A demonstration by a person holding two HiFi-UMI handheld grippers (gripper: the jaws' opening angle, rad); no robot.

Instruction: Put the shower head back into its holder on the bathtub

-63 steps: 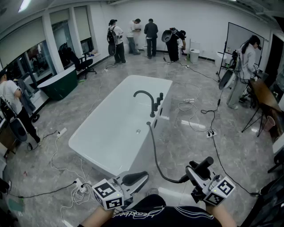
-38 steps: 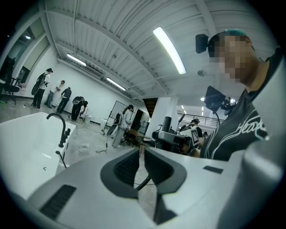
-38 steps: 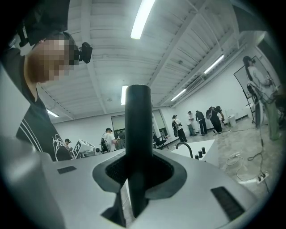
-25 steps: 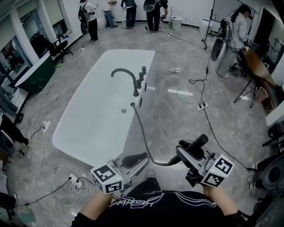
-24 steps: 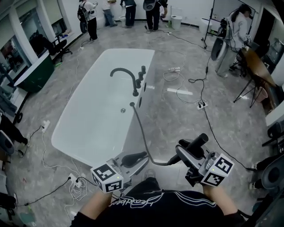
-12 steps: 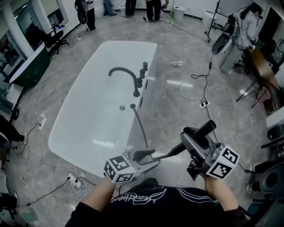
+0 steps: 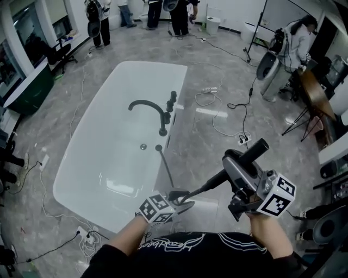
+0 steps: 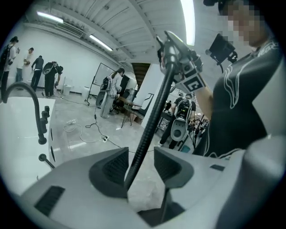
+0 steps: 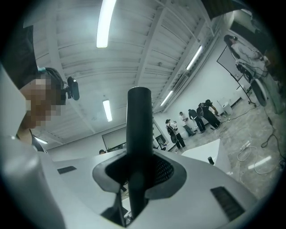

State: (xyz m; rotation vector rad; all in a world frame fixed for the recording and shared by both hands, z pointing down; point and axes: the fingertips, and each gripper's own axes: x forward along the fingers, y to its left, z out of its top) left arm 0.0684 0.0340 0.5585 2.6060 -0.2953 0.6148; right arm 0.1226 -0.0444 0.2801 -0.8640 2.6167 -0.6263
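Observation:
The white bathtub (image 7: 73, 163) lies ahead of me, with a black faucet (image 7: 147, 108) and knobs on its right rim. A black hose (image 7: 166, 171) leaves a small black fitting (image 7: 158, 147) on that rim and runs down to my grippers. My left gripper (image 7: 182, 195) stands open by the tub's near right corner; the hose (image 8: 149, 125) passes between its jaws (image 8: 136, 163) without being pressed. My right gripper (image 7: 235, 167), raised to the right, is shut on the black shower head (image 7: 254, 150), whose handle (image 9: 138, 129) stands up from between the jaws (image 9: 139, 172).
Cables and a power strip (image 7: 242, 138) trail over the marble floor right of the tub. More cables (image 7: 87, 241) lie at its near left end. A person (image 7: 296, 38), stands and a wooden table (image 7: 315, 95) fill the right side. Several people (image 7: 149, 8) stand far back.
My left gripper has dropped forward to the hose and opened around it. My right gripper has risen and swung right with the shower head, pulling the hose taut between the two.

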